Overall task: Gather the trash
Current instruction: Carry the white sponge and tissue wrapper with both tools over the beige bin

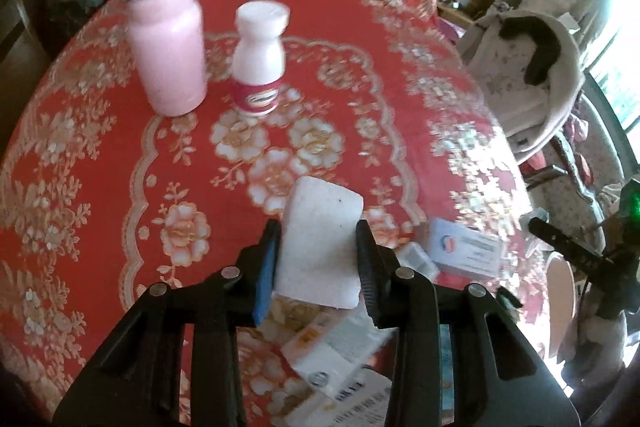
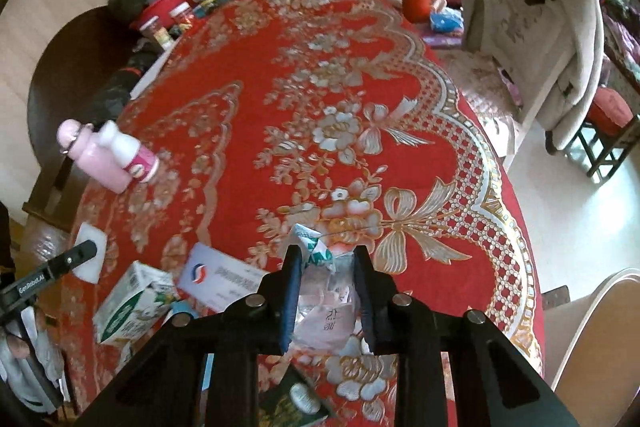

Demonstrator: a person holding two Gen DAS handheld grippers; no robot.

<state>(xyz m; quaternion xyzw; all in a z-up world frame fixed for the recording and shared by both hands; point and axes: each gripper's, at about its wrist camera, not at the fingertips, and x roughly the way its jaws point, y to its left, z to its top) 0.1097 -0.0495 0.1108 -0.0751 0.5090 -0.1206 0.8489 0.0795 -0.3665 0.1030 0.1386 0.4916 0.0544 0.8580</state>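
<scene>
My left gripper (image 1: 318, 231) is shut on a white foam block (image 1: 320, 243) and holds it above the red flowered tablecloth (image 1: 100, 187). The block and the left gripper's tip (image 2: 76, 259) also show at the left of the right wrist view. My right gripper (image 2: 325, 259) is shut on a crumpled clear plastic wrapper (image 2: 324, 307) with green and white print, above the tablecloth (image 2: 400, 67). More litter lies near the table's front: a green and white carton (image 2: 132, 307), a white card box (image 2: 220, 279) with a red and blue logo, also in the left wrist view (image 1: 466, 251).
A pink flask (image 1: 166, 39) and a white bottle with a pink label (image 1: 260, 59) stand on the table's left. Jars and a red bowl (image 2: 168, 7) crowd the far end. A chair with a grey coat (image 2: 532, 27) stands at the right. A dark packet (image 2: 292, 399) lies under the right gripper.
</scene>
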